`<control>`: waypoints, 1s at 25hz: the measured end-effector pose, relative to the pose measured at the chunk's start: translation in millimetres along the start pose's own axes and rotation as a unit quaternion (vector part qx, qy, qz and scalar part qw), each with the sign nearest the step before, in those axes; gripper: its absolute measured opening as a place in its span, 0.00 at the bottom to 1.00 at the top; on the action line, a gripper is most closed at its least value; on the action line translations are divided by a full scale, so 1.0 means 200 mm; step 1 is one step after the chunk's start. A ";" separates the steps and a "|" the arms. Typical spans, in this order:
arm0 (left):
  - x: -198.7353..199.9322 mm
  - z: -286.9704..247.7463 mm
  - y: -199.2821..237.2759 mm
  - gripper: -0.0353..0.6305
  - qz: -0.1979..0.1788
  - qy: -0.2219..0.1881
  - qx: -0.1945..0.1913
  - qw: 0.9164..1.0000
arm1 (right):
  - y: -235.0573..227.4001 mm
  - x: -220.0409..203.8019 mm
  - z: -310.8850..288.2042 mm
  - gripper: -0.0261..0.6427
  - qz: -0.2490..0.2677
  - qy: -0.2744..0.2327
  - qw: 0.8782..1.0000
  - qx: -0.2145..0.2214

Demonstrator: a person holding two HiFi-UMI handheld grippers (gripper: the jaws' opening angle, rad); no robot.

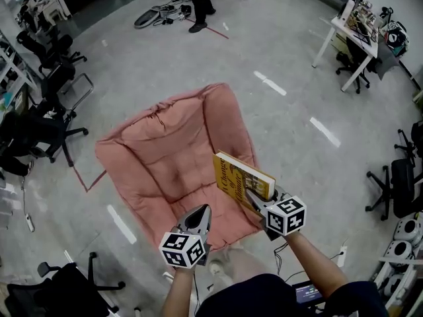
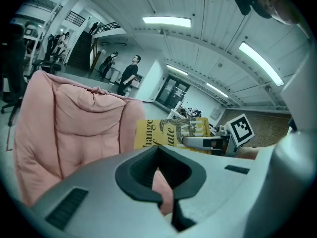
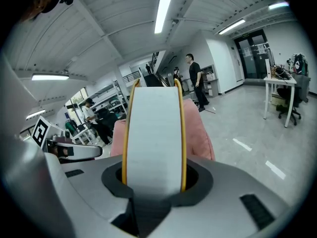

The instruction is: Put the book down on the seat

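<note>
Head view: both forearms reach forward over the pink seat (image 1: pixel 168 157), with the grippers angled downward. Right gripper (image 1: pixel 255 198) has its jaws set wide and clamped on the lower edge of the yellow book (image 1: pixel 240 177). The book is held tilted over the seat's right front. Left gripper (image 1: pixel 202 210) is empty, jaws nearly together, near the book.

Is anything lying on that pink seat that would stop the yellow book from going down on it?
Nothing visible does. The book, clamped in the right gripper, hangs over the right side of the seat, whose surface is bare. The left gripper is empty near the front edge, not under the book.
</note>
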State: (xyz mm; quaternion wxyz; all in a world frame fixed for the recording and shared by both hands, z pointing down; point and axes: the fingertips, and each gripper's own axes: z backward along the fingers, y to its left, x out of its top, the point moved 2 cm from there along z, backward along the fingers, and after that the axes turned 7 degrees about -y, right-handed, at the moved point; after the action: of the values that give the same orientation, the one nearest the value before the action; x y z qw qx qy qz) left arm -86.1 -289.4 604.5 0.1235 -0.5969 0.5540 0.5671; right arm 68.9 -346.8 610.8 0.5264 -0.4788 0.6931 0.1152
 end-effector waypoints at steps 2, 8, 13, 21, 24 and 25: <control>-0.02 -0.01 0.02 0.06 -0.007 0.006 0.006 1.000 | 0.00 -0.03 -0.02 0.27 0.000 0.008 1.000 0.002; -0.10 -0.03 0.10 0.06 -0.009 0.027 0.025 0.999 | -0.02 -0.13 -0.07 0.27 -0.005 0.031 0.999 0.003; -0.16 -0.08 0.14 0.06 -0.013 0.048 0.033 0.998 | -0.05 -0.19 -0.10 0.27 -0.009 0.049 0.999 0.002; -0.27 -0.16 0.12 0.06 -0.018 0.077 0.029 0.996 | -0.09 -0.31 -0.13 0.27 -0.009 0.081 0.997 0.000; -0.30 -0.19 0.12 0.06 -0.020 0.084 0.029 0.996 | -0.11 -0.36 -0.16 0.27 -0.010 0.091 0.996 -0.002; -0.31 -0.19 0.13 0.06 -0.021 0.084 0.030 0.996 | -0.11 -0.37 -0.16 0.27 -0.009 0.094 0.996 -0.002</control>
State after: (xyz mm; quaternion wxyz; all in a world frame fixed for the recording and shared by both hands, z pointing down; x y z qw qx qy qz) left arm -70.5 -295.7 679.8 0.1060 -0.6503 0.5661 0.4953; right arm 65.2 -339.8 695.0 0.4590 -0.4950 0.7349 0.0659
